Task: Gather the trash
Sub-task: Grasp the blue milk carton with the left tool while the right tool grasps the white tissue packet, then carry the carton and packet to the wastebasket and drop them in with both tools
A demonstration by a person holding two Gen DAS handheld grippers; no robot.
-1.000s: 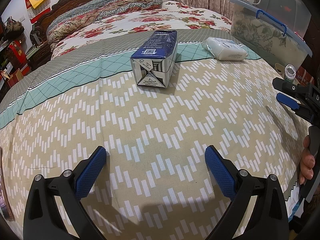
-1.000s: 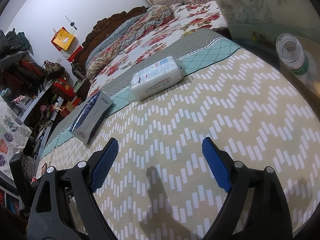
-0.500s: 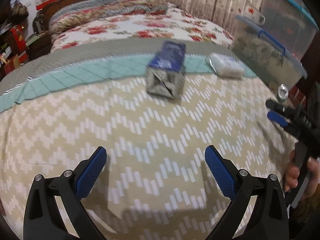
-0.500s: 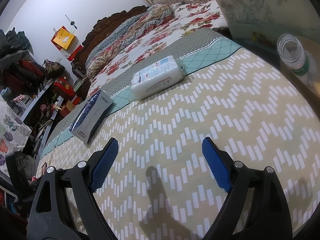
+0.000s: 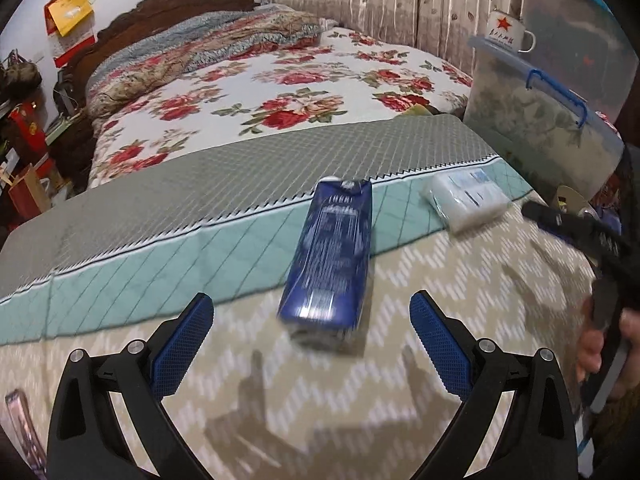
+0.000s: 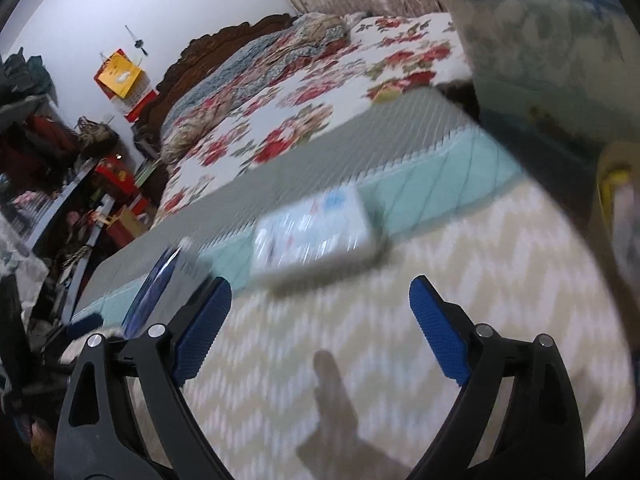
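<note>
A blue drink carton (image 5: 330,256) lies on its side on the patterned bed cover (image 5: 280,400), just ahead of my open, empty left gripper (image 5: 310,336). A white tissue pack (image 5: 466,202) lies to its right near the bed edge. In the right wrist view the tissue pack (image 6: 314,234) lies just ahead of my open, empty right gripper (image 6: 320,324), and the blue carton (image 6: 158,284) shows at the left behind the left finger. The right gripper also shows at the right edge of the left wrist view (image 5: 580,236). Both views are blurred.
A clear storage box with a blue handle (image 5: 548,120) stands beside the bed at the right, with a white mug (image 5: 506,32) on it. Floral bedding (image 5: 280,80) and a wooden headboard lie behind. Clutter stands at the left of the bed (image 6: 60,168).
Both grippers have moved forward. The carton is now close in front of the left gripper and the tissue pack close in front of the right. Both stay open.
</note>
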